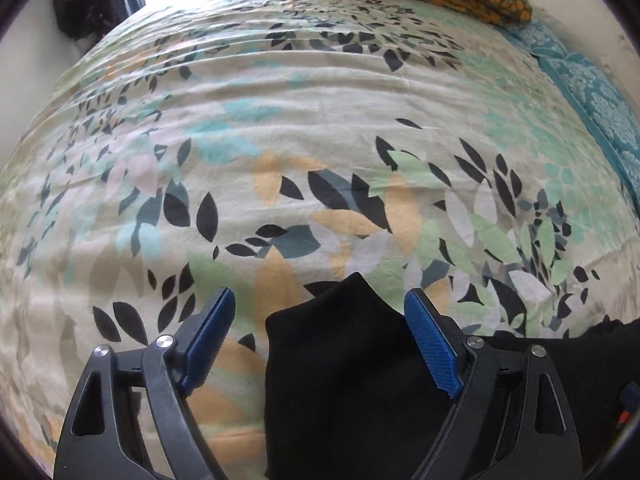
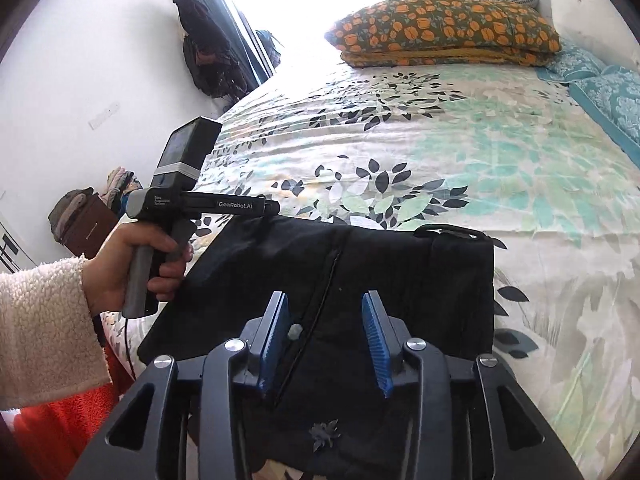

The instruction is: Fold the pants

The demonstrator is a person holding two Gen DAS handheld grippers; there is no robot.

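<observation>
Black pants [image 2: 400, 280] lie folded into a rough rectangle on the leaf-print bed sheet [image 2: 460, 148], near its front edge. My right gripper [image 2: 325, 300] hovers over their near part, jaws partly apart, with the pads pressing on nothing. In the left wrist view a pointed corner of the pants [image 1: 340, 380] lies between the wide-open blue pads of my left gripper [image 1: 320, 298], and neither pad touches the cloth. In the right wrist view a hand [image 2: 132, 268] in a fleecy cream sleeve holds the left gripper's handle at the pants' far left corner.
An orange-flowered pillow [image 2: 444, 32] lies at the head of the bed, with teal patterned cloth [image 2: 612, 96] along the right side. Dark clothes [image 2: 208, 52] hang on the wall by the bright window. Orange fabric [image 2: 60, 432] shows at the lower left.
</observation>
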